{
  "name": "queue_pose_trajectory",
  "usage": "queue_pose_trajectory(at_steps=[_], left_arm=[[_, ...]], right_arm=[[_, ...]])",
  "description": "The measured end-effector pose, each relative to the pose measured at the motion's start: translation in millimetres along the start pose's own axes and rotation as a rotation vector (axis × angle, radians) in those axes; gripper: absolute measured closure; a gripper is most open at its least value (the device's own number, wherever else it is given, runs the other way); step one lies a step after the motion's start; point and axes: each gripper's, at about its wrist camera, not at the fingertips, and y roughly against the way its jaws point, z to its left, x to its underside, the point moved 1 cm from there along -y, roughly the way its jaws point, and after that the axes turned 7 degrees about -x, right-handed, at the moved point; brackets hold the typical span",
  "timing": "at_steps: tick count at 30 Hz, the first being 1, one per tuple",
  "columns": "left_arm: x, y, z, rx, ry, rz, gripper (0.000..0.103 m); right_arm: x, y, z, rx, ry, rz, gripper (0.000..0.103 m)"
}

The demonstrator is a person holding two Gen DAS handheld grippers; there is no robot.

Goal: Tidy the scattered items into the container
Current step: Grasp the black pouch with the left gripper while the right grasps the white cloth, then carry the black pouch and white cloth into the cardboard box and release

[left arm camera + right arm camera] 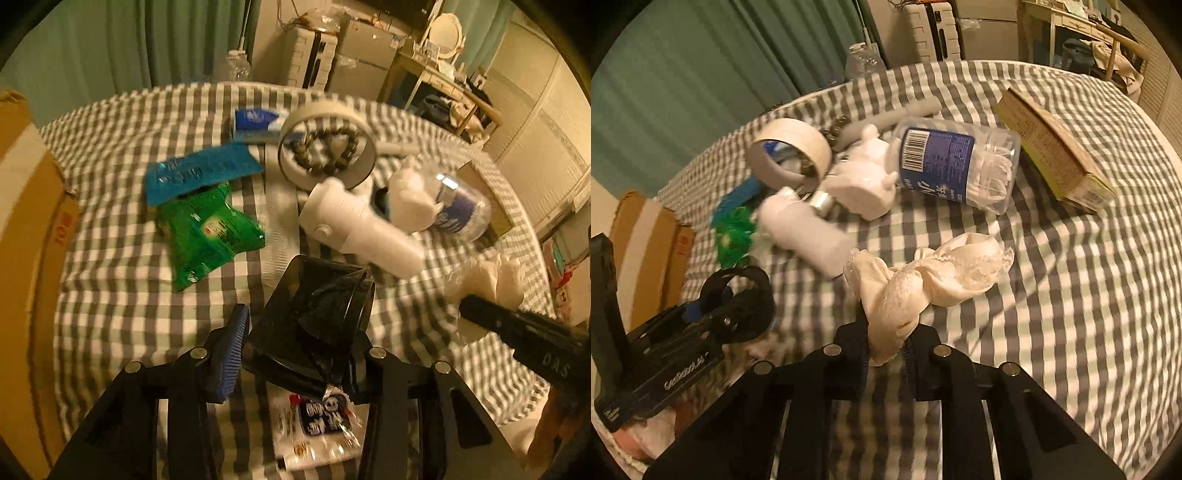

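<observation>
My left gripper is shut on a glossy black roll, its blue pads against the roll's sides, low over the checked bedspread. In the right wrist view the same gripper shows at the left with the black roll in it. My right gripper is shut on a cream lace cloth whose far end rests on the bedspread. The cardboard box stands at the bed's left edge. Scattered items include a green packet, a blue packet and a white bottle.
A white tape ring with a bead bracelet, a white figurine, a clear swab jar and a flat carton lie further back. A printed sachet lies under my left gripper. Furniture stands beyond the bed.
</observation>
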Motion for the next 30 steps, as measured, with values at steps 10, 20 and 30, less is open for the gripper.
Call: queue_pose_trajectory(at_steps=[10,20,30], left_arm=[[-17,87,6,0.05,0.038,-0.146,0.059],[-39,207,65,0.022,0.06,-0.276,0.058],[-56,260,173,-0.181,0.113,-0.32,0.058]], right_arm=[[22,86,45,-0.087,0.063,-0.055,0.088],[29,175,162,-0.19,0.262,-0.192,0.088],[23,175,278,-0.365,0.376,-0.15,0.088]])
